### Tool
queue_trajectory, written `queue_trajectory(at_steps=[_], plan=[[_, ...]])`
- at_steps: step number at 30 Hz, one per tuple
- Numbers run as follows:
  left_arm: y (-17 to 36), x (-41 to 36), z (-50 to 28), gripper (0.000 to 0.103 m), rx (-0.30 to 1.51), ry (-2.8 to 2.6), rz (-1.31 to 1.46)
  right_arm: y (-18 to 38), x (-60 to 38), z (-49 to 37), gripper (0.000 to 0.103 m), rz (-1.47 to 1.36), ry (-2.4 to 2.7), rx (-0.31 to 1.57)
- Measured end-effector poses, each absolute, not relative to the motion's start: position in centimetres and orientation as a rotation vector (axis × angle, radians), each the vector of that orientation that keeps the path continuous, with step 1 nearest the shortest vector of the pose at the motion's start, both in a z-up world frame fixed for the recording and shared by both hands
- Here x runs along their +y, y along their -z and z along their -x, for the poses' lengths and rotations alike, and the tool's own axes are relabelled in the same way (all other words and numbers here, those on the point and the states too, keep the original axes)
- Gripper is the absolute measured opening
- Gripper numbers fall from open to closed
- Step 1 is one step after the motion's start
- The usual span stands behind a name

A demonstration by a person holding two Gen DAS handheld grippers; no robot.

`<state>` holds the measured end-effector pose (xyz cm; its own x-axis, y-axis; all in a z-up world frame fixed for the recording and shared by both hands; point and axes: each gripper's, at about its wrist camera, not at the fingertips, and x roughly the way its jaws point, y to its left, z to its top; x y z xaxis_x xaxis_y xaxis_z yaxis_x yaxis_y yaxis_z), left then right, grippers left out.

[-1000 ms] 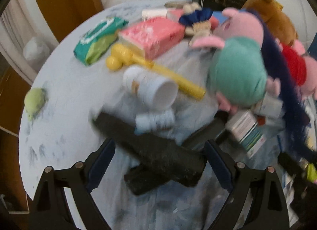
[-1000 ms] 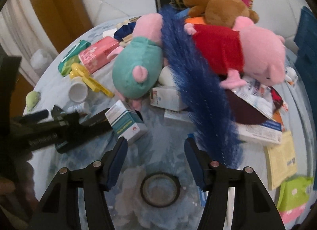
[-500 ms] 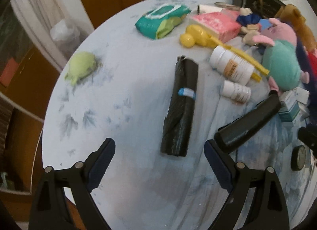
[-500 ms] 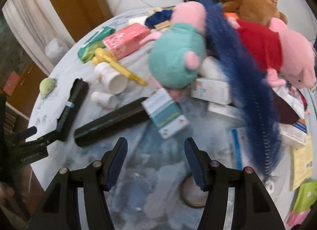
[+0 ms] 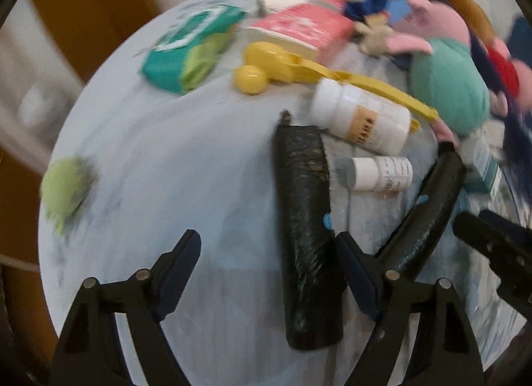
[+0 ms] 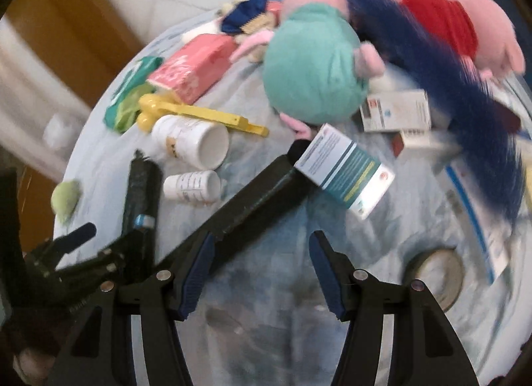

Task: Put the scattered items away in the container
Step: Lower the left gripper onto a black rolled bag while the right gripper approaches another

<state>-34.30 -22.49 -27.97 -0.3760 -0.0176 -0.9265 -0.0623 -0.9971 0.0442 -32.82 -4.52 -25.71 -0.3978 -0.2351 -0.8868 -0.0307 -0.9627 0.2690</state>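
Note:
Two black rolls lie on the round pale-blue table. One roll (image 5: 306, 236) runs lengthwise between my open left fingers, close to the right finger (image 5: 355, 273). The second roll (image 5: 429, 213) lies diagonally to its right; in the right wrist view this second roll (image 6: 252, 199) passes by my open right gripper's (image 6: 259, 273) left finger. My left gripper (image 5: 266, 269) is open, also seen from the right wrist (image 6: 96, 253). A large white bottle (image 5: 362, 116) and a small white bottle (image 5: 382, 173) lie beyond. No container shows.
A yellow scoop (image 5: 299, 70), green wipes pack (image 5: 186, 50), pink pack (image 5: 299, 30), green plush ball (image 5: 63, 189), teal-pink plush (image 6: 316, 63), red-pink plush (image 6: 459, 26), blue feather duster (image 6: 465, 93), medicine boxes (image 6: 345, 173) and a tape roll (image 6: 435, 273) crowd the table.
My left gripper has moved forward and down so the first black roll now lies between its fingers. My right gripper has moved closer to the second roll.

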Motion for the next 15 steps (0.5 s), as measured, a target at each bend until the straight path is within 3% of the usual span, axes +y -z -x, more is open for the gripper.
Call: queue_trajectory(at_steps=[2, 3, 4, 8, 12, 15], plan=[[28.4, -22.1, 34.5, 0.077, 0.16, -2.539, 1.725, 26.3, -5.1, 33.1, 0.06, -1.672, 2.512, -0.442], [28.7, -22.0, 34.6, 0.064, 0.179, -2.52, 1.72, 26.7, -5.6, 33.2, 0.06, -1.685, 2.518, -0.447], [28.9, -22.2, 34.7, 0.059, 0.189, -2.503, 1.718, 27.0, -6.1, 33.3, 0.06, -1.698, 2.522, -0.448], [29.1, -22.8, 35.2, 0.046, 0.22, -2.467, 1.705, 28.1, -8.0, 33.8, 0.059, -1.737, 2.504, -0.435], [28.9, -22.9, 35.4, 0.044, 0.236, -2.447, 1.682, 27.9, -8.4, 33.3, 0.049, -1.76, 2.537, -0.382], [28.9, -22.8, 35.4, 0.044, 0.234, -2.449, 1.666, 27.9, -8.2, 32.9, 0.047, -1.777, 2.544, -0.374]])
